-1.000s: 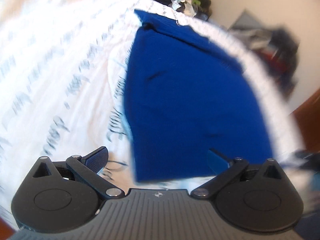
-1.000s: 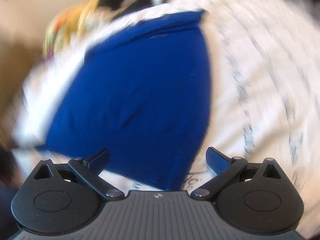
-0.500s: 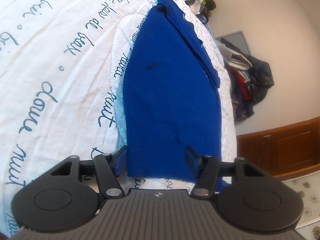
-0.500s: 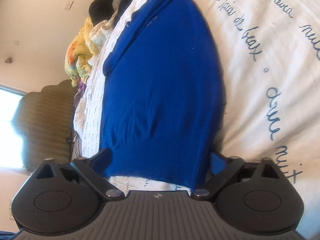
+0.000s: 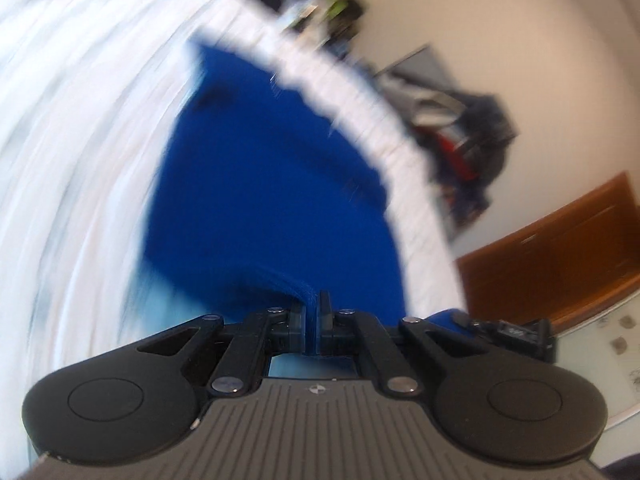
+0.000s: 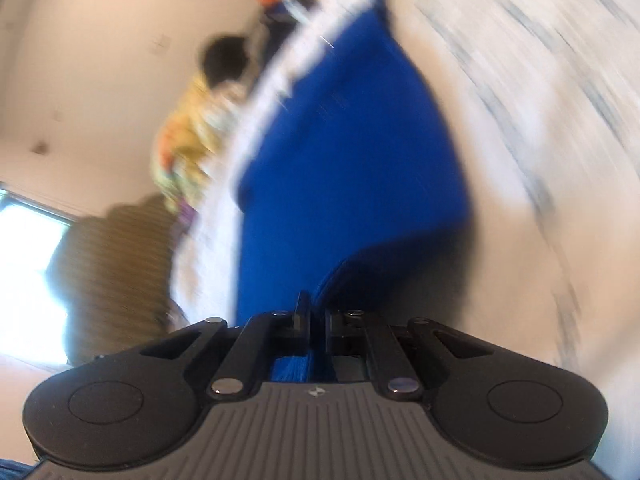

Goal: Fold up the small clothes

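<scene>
We hold left gripper (image 5: 312, 312) and right gripper (image 6: 316, 316) clamped on near hem of blue sweater (image 5: 260, 184). Step, as we judge: hem lifted, fold starting. Next move needs both corners carried level toward far edge. Sweater plain, lying on white printed bedspread (image 5: 72, 128).

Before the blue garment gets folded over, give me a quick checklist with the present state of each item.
1. Left hand-held gripper shut on the blue garment hem: ok.
2. Right hand-held gripper shut on the same hem: ok.
3. Near edge lifted off the white bedspread: ok, it rises to both grippers.
4. Far end resting on the bedspread: ok.
5. Garment free of wrinkles: cannot tell, both views blurred.
6. Grips at matching corners: cannot tell.
</scene>
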`<state>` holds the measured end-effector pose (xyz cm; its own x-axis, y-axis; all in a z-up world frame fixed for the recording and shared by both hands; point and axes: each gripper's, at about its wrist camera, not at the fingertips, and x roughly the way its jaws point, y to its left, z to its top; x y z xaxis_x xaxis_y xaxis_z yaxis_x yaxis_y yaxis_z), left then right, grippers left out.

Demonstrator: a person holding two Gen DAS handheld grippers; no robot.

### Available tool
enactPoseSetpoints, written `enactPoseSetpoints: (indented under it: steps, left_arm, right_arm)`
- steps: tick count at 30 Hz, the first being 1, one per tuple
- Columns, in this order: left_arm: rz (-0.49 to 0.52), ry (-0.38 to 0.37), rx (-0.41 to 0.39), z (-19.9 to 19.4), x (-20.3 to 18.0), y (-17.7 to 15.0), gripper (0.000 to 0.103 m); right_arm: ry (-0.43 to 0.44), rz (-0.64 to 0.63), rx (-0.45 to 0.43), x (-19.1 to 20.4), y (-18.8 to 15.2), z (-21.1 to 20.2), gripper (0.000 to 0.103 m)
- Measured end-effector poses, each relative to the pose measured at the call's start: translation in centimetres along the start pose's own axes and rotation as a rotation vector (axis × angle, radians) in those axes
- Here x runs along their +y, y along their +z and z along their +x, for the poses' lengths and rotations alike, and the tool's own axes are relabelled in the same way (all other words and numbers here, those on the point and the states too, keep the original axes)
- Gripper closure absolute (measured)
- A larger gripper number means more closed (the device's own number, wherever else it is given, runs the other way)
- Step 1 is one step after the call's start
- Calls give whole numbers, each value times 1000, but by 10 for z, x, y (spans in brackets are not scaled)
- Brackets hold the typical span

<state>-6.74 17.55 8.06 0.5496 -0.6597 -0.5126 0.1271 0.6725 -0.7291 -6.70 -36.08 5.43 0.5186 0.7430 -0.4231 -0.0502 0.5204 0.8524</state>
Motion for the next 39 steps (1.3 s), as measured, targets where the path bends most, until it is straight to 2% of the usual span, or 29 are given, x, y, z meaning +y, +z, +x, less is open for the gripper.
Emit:
enactPoseSetpoints:
  steps: [2,5,7,9,11,12,13,14,15,16,17,19,21,24,27,28,31,32,33,34,35,36,39]
  left_arm:
    - [39,-19,-62,20,-10,48,100]
    - [82,-1,-145,61,-20,121,100]
    - [111,51,-191,94,-23,163,100]
    - [115,115,-204,132,-18,199,100]
    - [117,218,-228,166,-9,225,100]
    - [118,247,-241,180,-3,232,98]
    - [107,278,-243,190,9,240,83]
    - [70,304,-227,199,17,243,50]
    - [21,330,-204,199,27,244,33]
    - [-21,343,-209,190,36,241,15]
    - [-30,320,-249,178,37,231,14]
    - [-3,286,-293,148,37,216,9]
    - [-6,343,-311,118,36,186,5]
    - [-76,357,-246,90,48,136,12]
    - [-185,305,-198,86,69,99,16]
    - [-188,296,-214,84,68,92,16]
    - [-198,270,-204,95,65,94,17]
    - [-210,259,-200,99,66,97,22]
    - [-209,260,-185,105,63,101,28]
    - [-198,273,-157,111,57,103,51]
    - [-191,289,-116,118,56,105,93]
    - [-184,323,-73,127,55,105,93]
    - [-116,385,-93,126,42,108,94]
  right_arm:
    - [48,-29,-64,6,49,14,97]
    - [88,-32,-135,5,120,47,97]
    - [85,-24,-165,0,168,76,97]
    - [52,-16,-185,-9,211,107,97]
    - [9,35,-204,-26,246,142,95]
    - [-16,57,-231,-34,257,155,93]
    - [-50,85,-260,-40,266,170,91]
    - [-92,89,-264,-46,272,180,74]
    - [-135,88,-256,-48,275,187,43]
    - [-171,91,-255,-49,275,189,29]
    - [-183,78,-275,-46,269,186,23]
    - [-159,17,-302,-38,251,163,23]
    - [-181,-58,-268,-31,228,139,23]
    - [-259,-98,-170,-38,183,104,23]
    - [-265,-37,-78,-54,150,93,23]
    - [-253,-15,-52,-57,143,95,23]
    - [-187,6,-47,-58,139,105,24]
    - [-167,29,-46,-60,144,112,24]
    - [-150,45,-39,-61,148,119,29]
    - [-154,52,-25,-62,153,127,39]
    - [-183,56,-6,-63,158,137,76]
    - [-209,54,23,-64,160,145,98]
    - [-217,-4,22,-55,162,152,99]
